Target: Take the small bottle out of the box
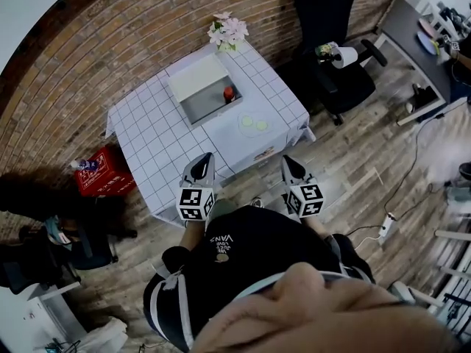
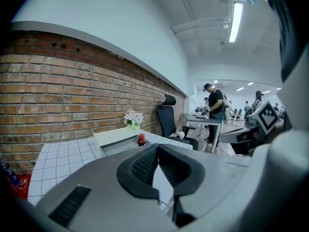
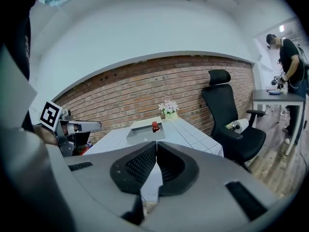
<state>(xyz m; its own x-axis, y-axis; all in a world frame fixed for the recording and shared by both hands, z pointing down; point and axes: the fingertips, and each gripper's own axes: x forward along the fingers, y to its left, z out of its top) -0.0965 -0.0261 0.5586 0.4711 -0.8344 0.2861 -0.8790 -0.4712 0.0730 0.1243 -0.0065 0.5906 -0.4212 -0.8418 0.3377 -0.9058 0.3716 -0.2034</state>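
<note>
Small bottle (image 1: 229,93) in box (image 1: 210,103) near flowers (image 1: 228,30); left hand-held gripper (image 1: 208,156), right hand-held gripper (image 1: 285,159) closed, empty.

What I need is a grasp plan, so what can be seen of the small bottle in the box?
The small bottle has a red cap and a dark body with reddish tones. Its material and any label are too small to tell. It stands upright on the grey floor of the open white box, close to the box's right-hand wall as the head view shows it. Its top shows above the box's rim in both gripper views. Nothing but the box touches it.
</note>
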